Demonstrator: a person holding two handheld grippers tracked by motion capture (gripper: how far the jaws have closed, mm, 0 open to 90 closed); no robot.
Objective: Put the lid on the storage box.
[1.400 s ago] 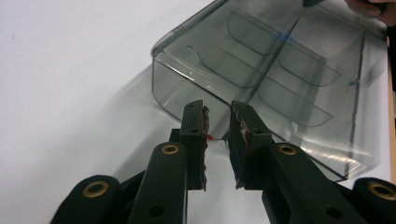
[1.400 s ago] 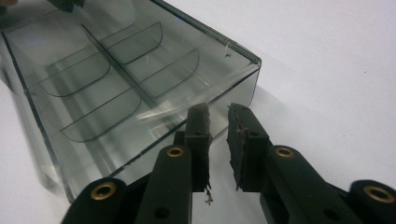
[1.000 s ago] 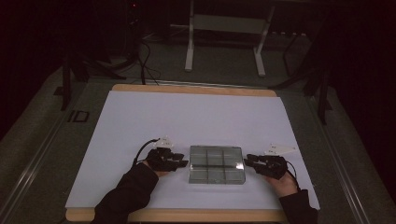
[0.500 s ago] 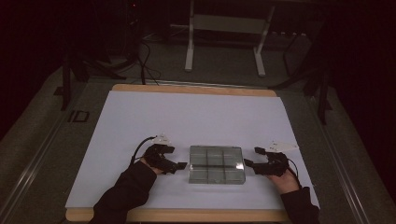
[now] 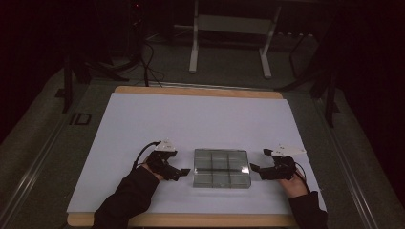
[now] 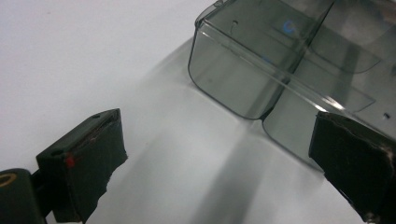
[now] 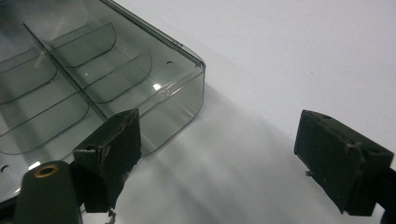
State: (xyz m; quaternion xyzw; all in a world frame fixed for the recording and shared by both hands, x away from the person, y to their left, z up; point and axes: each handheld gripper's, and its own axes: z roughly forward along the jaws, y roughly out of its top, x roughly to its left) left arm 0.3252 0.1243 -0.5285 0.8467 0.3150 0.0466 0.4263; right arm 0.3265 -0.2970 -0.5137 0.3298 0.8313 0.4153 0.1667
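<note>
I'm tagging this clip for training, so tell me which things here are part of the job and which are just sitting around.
In the job:
- clear divided box, lying between the two tongs
- left tongs, open, beside the box's left side
- right tongs, open, beside its right side

Just around:
- white table cover
- metal stand behind the table
- floor cables

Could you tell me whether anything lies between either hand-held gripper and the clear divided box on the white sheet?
Nothing visible does. The left hand-held gripper and the right hand-held gripper flank the clear divided box, jaws open, with bare white sheet between each and the box's side walls.
</note>
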